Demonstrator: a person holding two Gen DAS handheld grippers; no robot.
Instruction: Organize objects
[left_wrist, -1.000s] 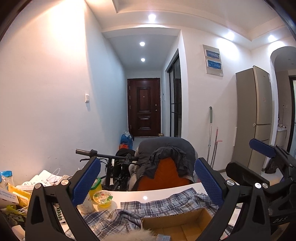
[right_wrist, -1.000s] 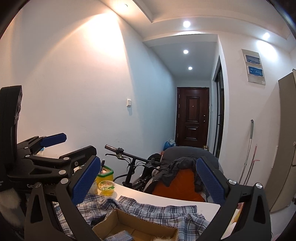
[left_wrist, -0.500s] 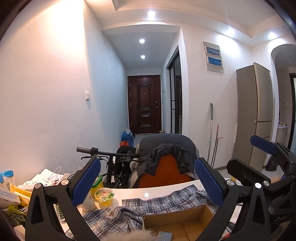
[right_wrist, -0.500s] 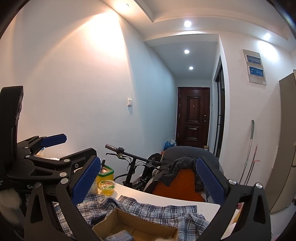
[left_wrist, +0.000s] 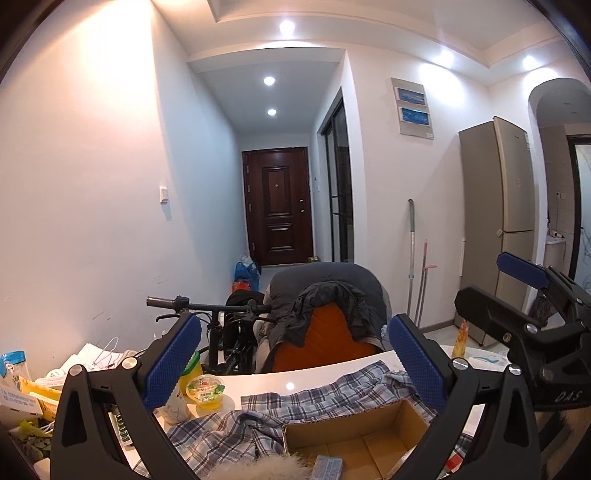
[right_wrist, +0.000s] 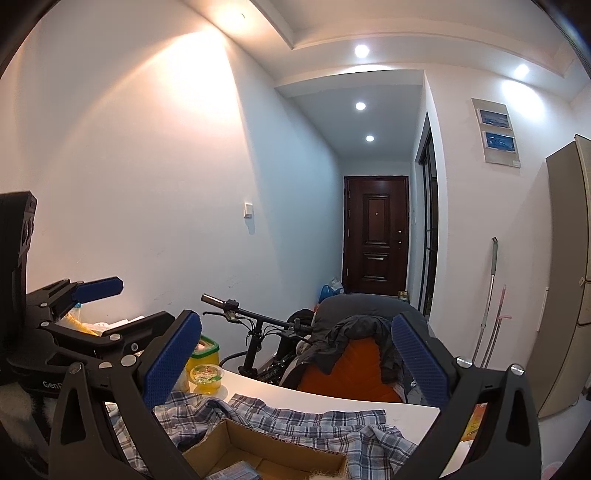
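An open cardboard box (left_wrist: 354, 443) (right_wrist: 258, 454) lies on a blue plaid shirt (left_wrist: 258, 424) (right_wrist: 332, 428) spread over the white table (left_wrist: 258, 384). A small pale packet (left_wrist: 327, 467) lies inside the box. Just past the shirt stands a yellow jelly cup (left_wrist: 205, 391) (right_wrist: 208, 376). My left gripper (left_wrist: 295, 363) (right_wrist: 118, 308) hovers open above the box's left side. My right gripper (right_wrist: 295, 362) (left_wrist: 517, 288) is level with it on the right, also open. Neither holds anything. A tuft of pale fur (left_wrist: 258, 469) shows at the bottom edge.
Packets and papers (left_wrist: 44, 384) crowd the table's left end, and a green-lidded yellow tub (right_wrist: 205, 349) stands by the cup. Behind the table are a bicycle (left_wrist: 221, 332) and a chair draped with jackets (left_wrist: 325, 314). A fridge (left_wrist: 498, 221) and mops (left_wrist: 413, 258) stand to the right.
The left wrist view has tipped down slightly, so a little more of the box and shirt shows. The right gripper has hardly moved. Both stay open.
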